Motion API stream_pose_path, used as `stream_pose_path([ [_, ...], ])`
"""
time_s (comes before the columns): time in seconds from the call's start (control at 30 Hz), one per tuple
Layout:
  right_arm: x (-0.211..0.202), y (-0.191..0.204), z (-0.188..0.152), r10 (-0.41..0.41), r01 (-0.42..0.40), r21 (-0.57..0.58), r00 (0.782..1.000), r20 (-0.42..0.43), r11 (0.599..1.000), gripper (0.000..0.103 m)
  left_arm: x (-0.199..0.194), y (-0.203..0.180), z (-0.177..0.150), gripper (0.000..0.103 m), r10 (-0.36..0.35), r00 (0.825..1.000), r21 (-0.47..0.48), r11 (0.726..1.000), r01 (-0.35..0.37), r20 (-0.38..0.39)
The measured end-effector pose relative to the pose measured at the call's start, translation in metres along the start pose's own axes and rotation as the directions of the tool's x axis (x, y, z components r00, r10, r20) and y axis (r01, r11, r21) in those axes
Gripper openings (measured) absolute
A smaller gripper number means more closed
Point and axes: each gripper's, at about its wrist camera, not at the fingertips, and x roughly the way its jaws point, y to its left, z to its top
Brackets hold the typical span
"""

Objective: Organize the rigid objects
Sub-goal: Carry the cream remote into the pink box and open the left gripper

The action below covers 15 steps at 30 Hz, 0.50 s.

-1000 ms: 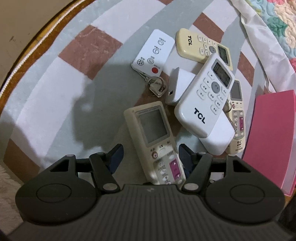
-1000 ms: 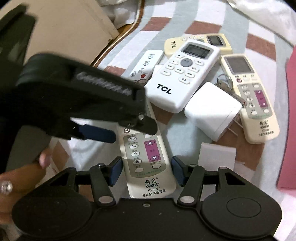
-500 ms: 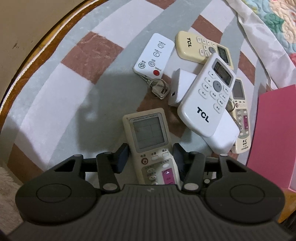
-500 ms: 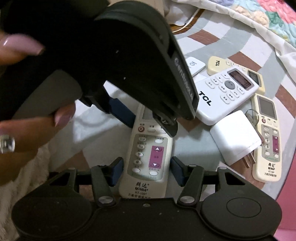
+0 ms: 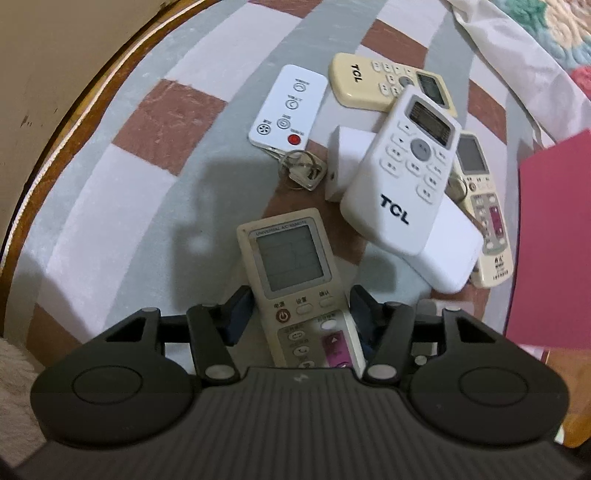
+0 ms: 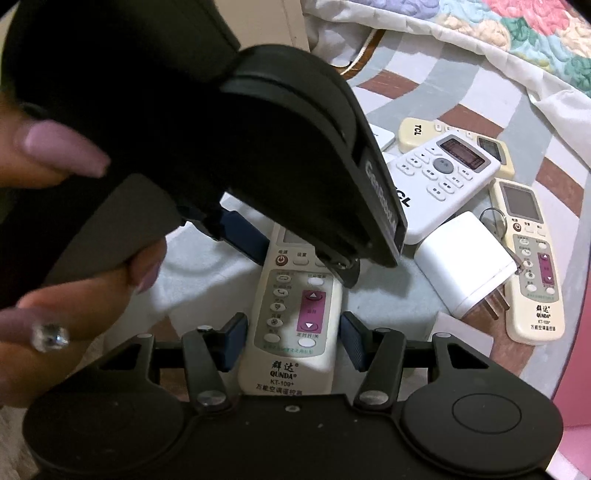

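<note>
A cream QUNDA air-conditioner remote (image 5: 291,273) lies on the checked cloth between the fingers of both grippers. My left gripper (image 5: 301,308) straddles its middle, pads close to its sides. My right gripper (image 6: 293,338) straddles its lower end (image 6: 291,332), blue pads close to its edges with small gaps. The left gripper's black body (image 6: 258,147) fills the upper left of the right wrist view. Behind lie a white TCL remote (image 5: 402,173), a cream TCL remote (image 5: 388,81), a flat white remote (image 5: 288,110), a second QUNDA remote (image 5: 484,210) and white chargers (image 6: 465,262).
Keys on a ring (image 5: 304,171) lie by the flat remote. A pink book (image 5: 554,240) sits at the right. A floral quilt (image 6: 480,26) covers the far edge. The table's wooden rim (image 5: 74,110) curves along the left. A hand with painted nails (image 6: 74,295) holds the left gripper.
The left gripper slid further along the cream remote and its fingers narrowed around it. The right gripper's fingers also closed in on the remote's lower end.
</note>
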Motion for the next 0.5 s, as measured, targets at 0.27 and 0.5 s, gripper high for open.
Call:
stream_pose_path([
  [0.27,-0.031,0.019,-0.005,-0.029,0.034,-0.054,0.997,0.077,0.998,0.061,-0.037,0.007,-0.004,0.056,-0.044,0.997,-0.012,0.999,0.045,0.056],
  [0.5,-0.082,0.031,-0.008,-0.067,0.078,-0.052,0.980,0.187,0.996,0.061,-0.093,-0.009,-0.012,0.056,-0.081,0.986,0.042,0.996,0.076,0.149],
])
